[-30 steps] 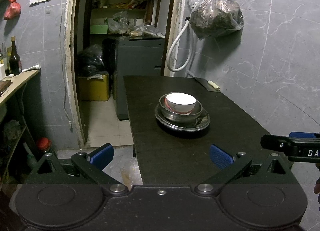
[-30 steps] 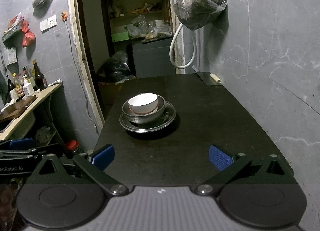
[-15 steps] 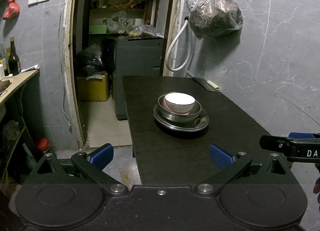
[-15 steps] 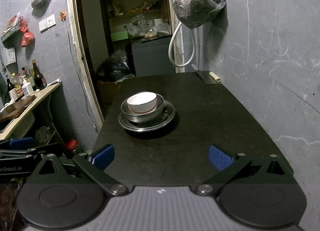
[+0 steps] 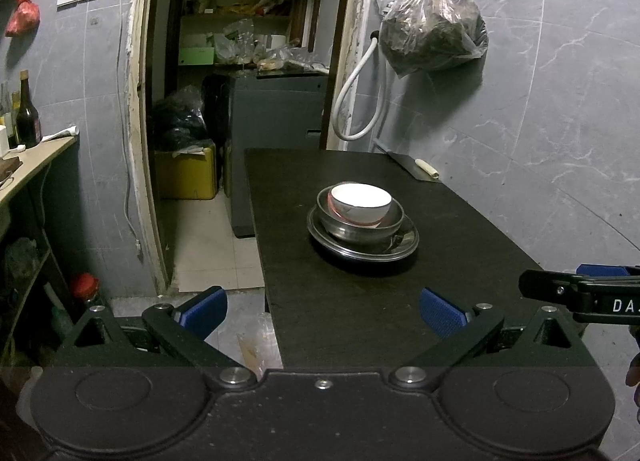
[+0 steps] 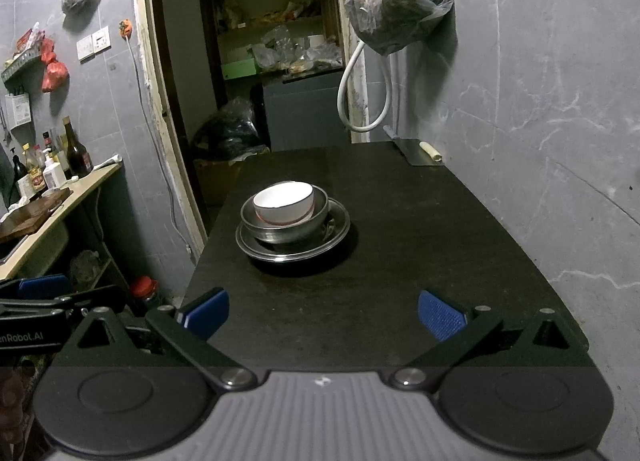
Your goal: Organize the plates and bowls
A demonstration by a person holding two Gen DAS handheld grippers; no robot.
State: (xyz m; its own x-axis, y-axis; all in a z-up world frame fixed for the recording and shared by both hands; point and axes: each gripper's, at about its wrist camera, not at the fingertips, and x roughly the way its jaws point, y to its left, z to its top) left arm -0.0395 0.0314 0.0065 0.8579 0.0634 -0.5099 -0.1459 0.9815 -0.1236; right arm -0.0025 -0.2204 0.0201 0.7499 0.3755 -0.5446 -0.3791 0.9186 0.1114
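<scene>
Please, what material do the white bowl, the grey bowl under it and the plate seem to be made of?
White bowl: probably glazed ceramic, smooth and opaque, with a red line low on its side.
Grey bowl: likely stainless steel, with a dull metallic sheen.
Plate: likely steel too; its rim shines and reflects.

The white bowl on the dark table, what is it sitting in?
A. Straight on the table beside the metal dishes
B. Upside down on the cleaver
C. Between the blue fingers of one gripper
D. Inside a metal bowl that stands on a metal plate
D: the white bowl nests in the metal bowl, which stands on the metal plate; both grippers are open and well short of it.
</scene>
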